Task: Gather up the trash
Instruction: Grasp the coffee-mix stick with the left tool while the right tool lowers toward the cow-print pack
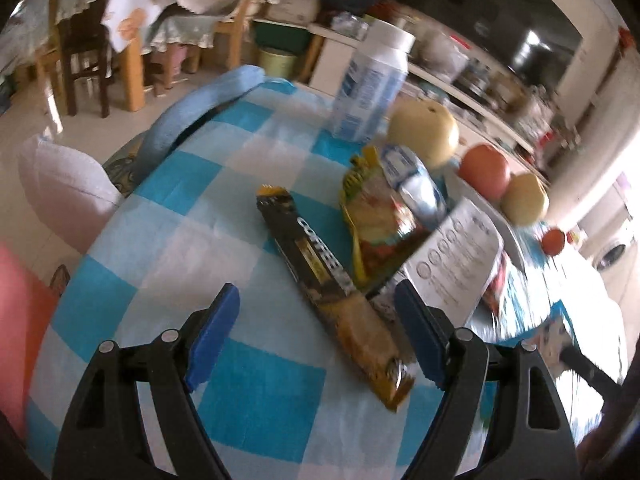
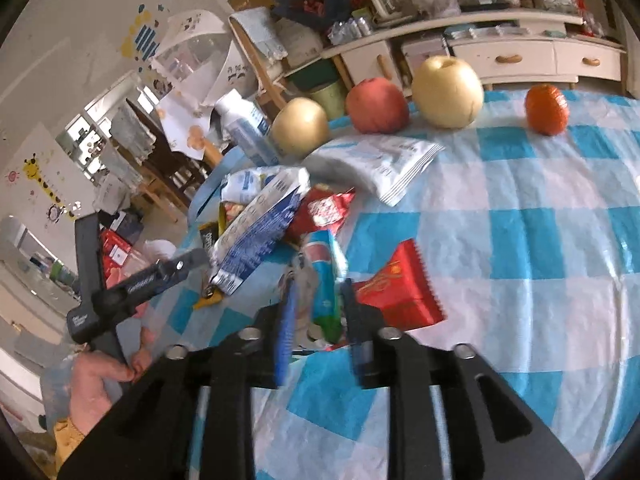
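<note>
The left claw (image 1: 316, 336) is held wide apart just over the desk (image 1: 256, 396), which is covered with a blue and white checked cloth, and nothing is gripped by it. The near end of a long brown and gold coffee wrapper (image 1: 328, 292) is seen lying flat on the cloth between the two blue pads, but no pad is pressed on it. Just past it, a yellow snack bag (image 1: 376, 216) and a small crushed blue and white pack (image 1: 416, 184) are piled together. A white leaflet (image 1: 456, 260) is seen beside them, tilted up. Farther back, a white and blue bottle (image 1: 372, 84) is stood upright near the desk's edge, with a yellow pear (image 1: 426, 132) next to it. The right claw (image 2: 320, 320) is partly open, and a thin blue and green wrapper (image 2: 326, 280) is seen between its pads; whether it is squeezed cannot be told, as the picture is blurred there. A shiny red wrapper (image 2: 400, 292) is laid just beside it on the cloth. Behind, a blue and white pouch (image 2: 260, 228) and a white packet (image 2: 384, 164) are heaped with other trash. At the far edge, a red apple (image 2: 376, 106) and an orange (image 2: 546, 110) are lined up. At the left, a hand (image 2: 96, 384) is wrapped around a black handle.
</note>
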